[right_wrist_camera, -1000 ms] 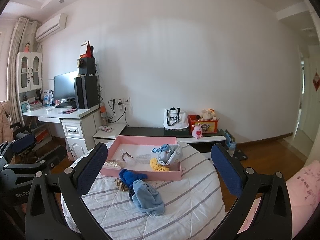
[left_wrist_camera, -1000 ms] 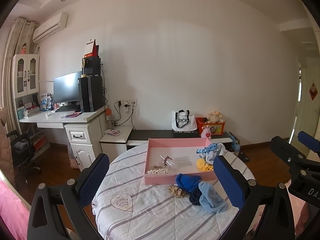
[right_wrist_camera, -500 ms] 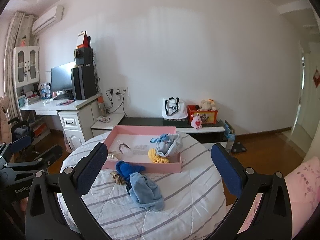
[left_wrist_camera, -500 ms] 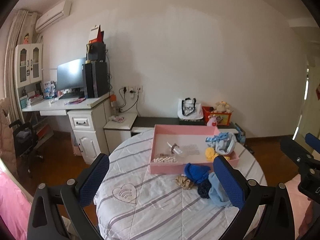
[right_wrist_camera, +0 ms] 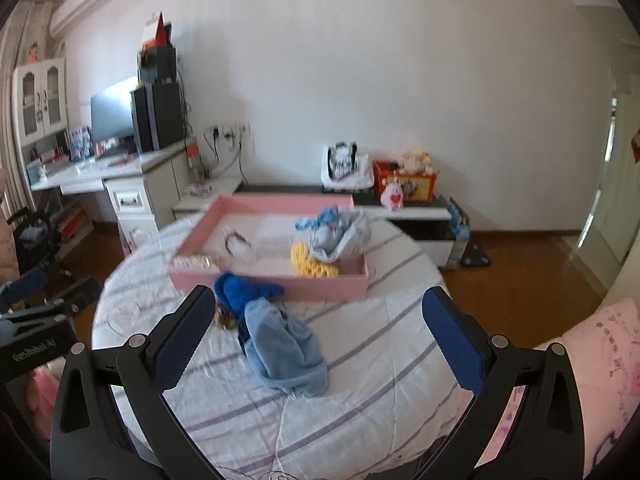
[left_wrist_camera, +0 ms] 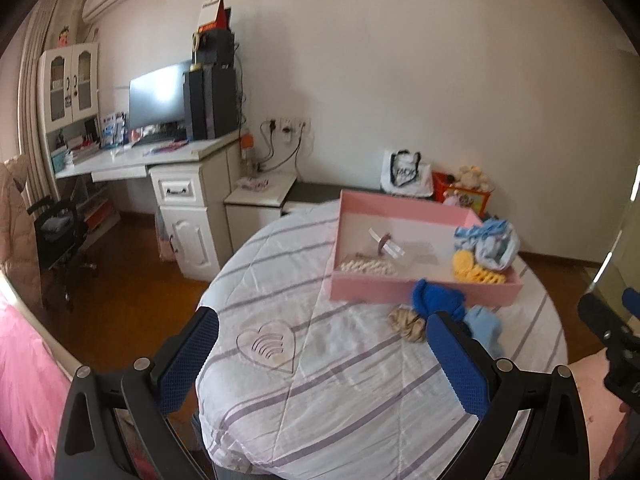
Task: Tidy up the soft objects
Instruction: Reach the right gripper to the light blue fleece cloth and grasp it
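Both grippers nearer striped table [right_wrist_camera: 360, 380] now, fingers [right_wrist_camera: 184, 336] wide apart & empty; pink tray [right_wrist_camera: 280, 280] behind blue socks [right_wrist_camera: 280, 344].

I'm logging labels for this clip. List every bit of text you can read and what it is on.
"GenRobot.AI": on the left gripper body, right wrist view, blurred but readable.
White tote bag: black print, too blurred to read.
Paper sheet in the pink tray: print too small.
Red toy box: unreadable.

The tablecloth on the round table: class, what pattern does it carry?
The tablecloth is white with thin purple-grey stripes; the right wrist view shows it best.
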Available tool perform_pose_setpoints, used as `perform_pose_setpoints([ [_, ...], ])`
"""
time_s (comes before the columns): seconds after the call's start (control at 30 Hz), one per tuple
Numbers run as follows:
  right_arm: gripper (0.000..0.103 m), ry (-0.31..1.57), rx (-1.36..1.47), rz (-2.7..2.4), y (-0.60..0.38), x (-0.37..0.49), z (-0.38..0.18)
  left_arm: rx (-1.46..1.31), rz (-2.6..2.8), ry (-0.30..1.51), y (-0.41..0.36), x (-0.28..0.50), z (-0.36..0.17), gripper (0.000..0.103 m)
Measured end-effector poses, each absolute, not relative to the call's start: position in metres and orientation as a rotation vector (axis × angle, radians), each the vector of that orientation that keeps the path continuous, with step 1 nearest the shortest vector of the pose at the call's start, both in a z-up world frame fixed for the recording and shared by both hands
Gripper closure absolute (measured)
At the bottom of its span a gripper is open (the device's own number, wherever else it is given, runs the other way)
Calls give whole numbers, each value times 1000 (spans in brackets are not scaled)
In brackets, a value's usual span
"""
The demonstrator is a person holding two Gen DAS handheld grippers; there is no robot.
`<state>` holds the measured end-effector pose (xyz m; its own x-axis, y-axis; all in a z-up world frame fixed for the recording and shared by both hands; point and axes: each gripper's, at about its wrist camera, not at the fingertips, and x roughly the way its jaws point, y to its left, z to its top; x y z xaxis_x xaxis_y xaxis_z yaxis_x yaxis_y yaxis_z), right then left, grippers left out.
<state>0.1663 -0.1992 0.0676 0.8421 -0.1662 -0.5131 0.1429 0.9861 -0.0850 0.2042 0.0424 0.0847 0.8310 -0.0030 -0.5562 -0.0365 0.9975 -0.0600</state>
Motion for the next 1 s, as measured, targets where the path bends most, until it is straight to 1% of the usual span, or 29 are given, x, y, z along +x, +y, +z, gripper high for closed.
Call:
perform_pose_setpoints([
  [0.27,0,724,-54,-178,-200,200,17,-69,29,700,53,238,48,0],
  [0.43,0,803,-68,-179,-196,215,-8,-76,25,753,59,255,29,0],
  [0.93,0,953,-104,-186,-185,251,-61,-78,37,837,79,276,-9,0],
  [1.0,6,955,-109,-201,-186,252,-63,-79,38,843,81,277,-11,0],
])
